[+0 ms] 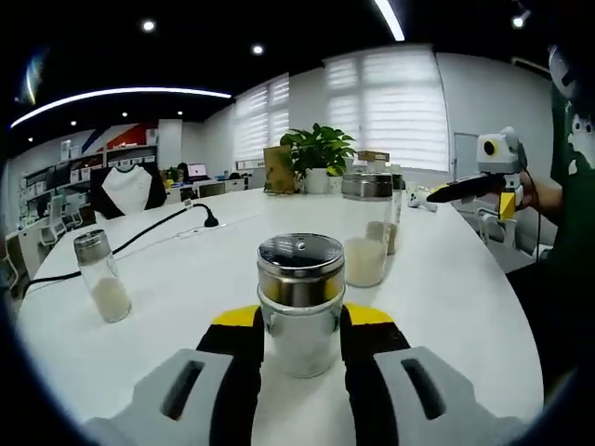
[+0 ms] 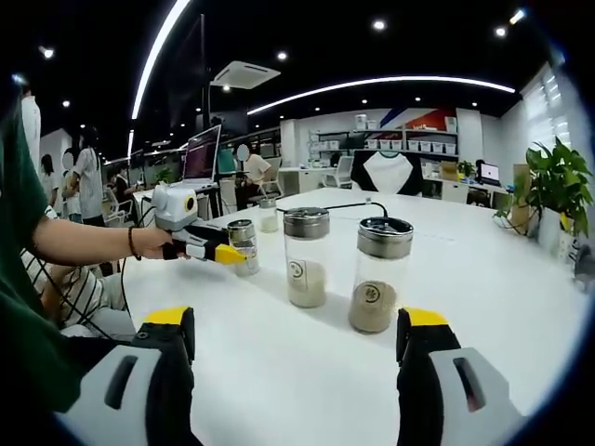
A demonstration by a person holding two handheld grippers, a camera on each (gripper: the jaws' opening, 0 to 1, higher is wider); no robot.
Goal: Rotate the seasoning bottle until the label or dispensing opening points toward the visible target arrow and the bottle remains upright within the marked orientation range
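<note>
A short glass seasoning bottle [image 1: 300,279] with a shiny metal lid and pale powder inside stands upright on the white table [image 1: 186,279]. My left gripper [image 1: 302,318] is shut on it, its yellow-tipped jaws pressing both sides. In the right gripper view the same bottle [image 2: 244,247] sits in the left gripper [image 2: 221,251], which a hand holds at the table's left edge. My right gripper [image 2: 296,333] is open wide above the near table with nothing between its jaws. It also appears as the right gripper [image 1: 437,195] in the left gripper view, held at the far right.
Two taller shaker bottles [image 2: 306,257] [image 2: 379,276] stand mid-table, and a small bottle [image 2: 269,215] stands farther back. Another small bottle [image 1: 102,277] stands at the left, near a black cable [image 1: 139,240]. A potted plant [image 1: 319,153] is at the far end. The person's torso borders the table edge.
</note>
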